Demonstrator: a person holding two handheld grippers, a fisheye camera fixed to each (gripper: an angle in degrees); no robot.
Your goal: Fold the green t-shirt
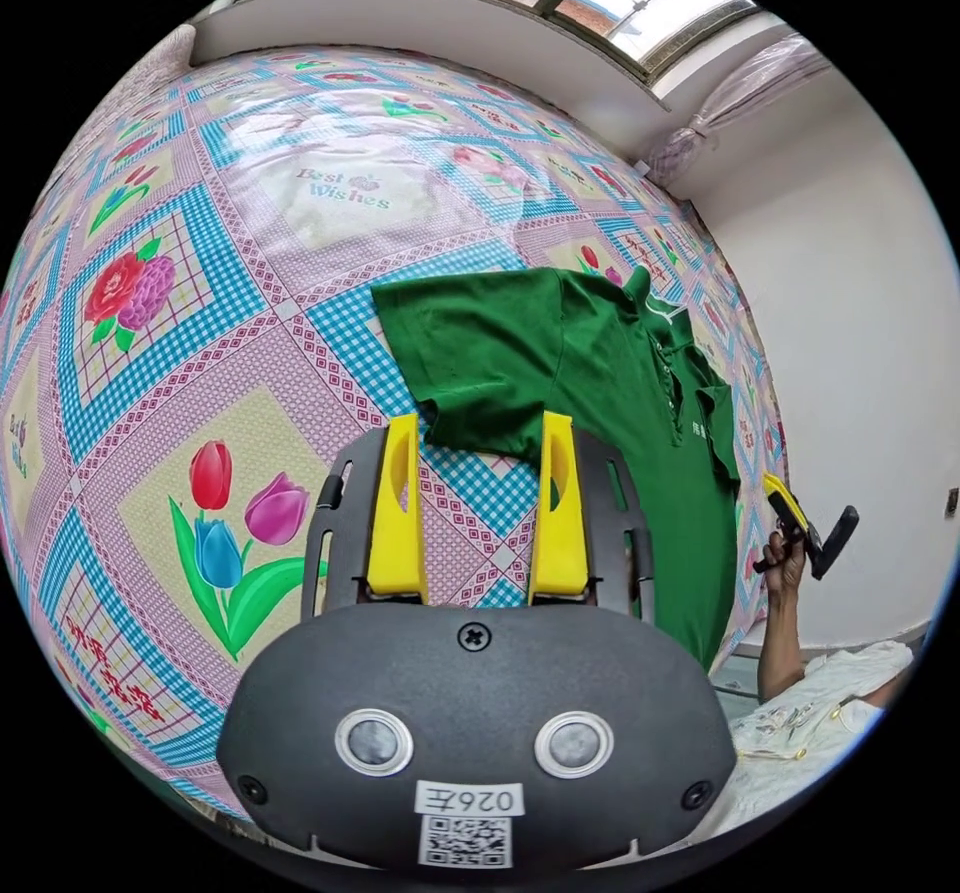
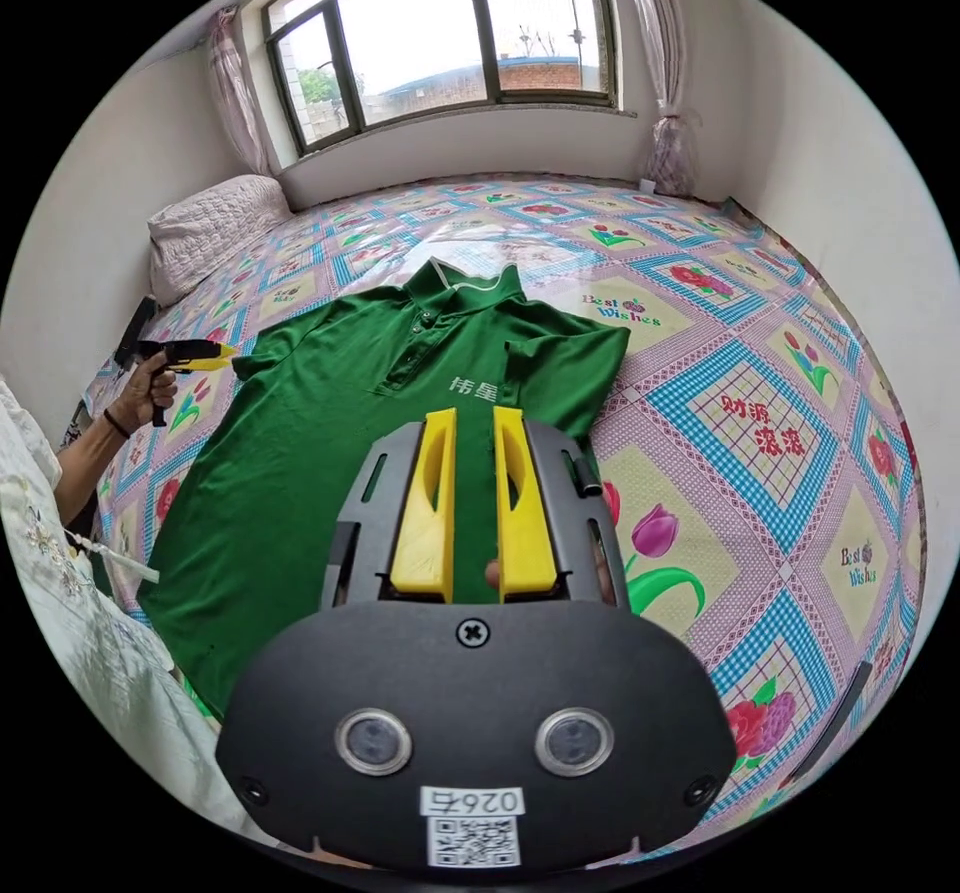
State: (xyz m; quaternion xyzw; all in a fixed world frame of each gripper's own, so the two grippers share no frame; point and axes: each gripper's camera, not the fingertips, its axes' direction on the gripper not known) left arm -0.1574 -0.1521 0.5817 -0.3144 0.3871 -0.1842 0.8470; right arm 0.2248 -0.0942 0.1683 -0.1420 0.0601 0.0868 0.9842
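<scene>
Lying flat, front up on the patterned bed (image 2: 760,353): green t-shirt (image 2: 330,433) | left hand-held gripper (image 1: 478,433) parted, empty, by one sleeve | right hand-held gripper (image 2: 470,428) narrowly parted, empty, above chest | risk: shallow pinch drags cloth, creasing the fold.

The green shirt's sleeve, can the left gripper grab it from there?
Probably yes. The left gripper is open, its fingers just short of the green shirt sleeve edge, with bare bedspread between and nothing blocking.

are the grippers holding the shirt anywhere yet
No. The left gripper and right gripper both hover open above the green shirt; nothing is between the jaws.
</scene>
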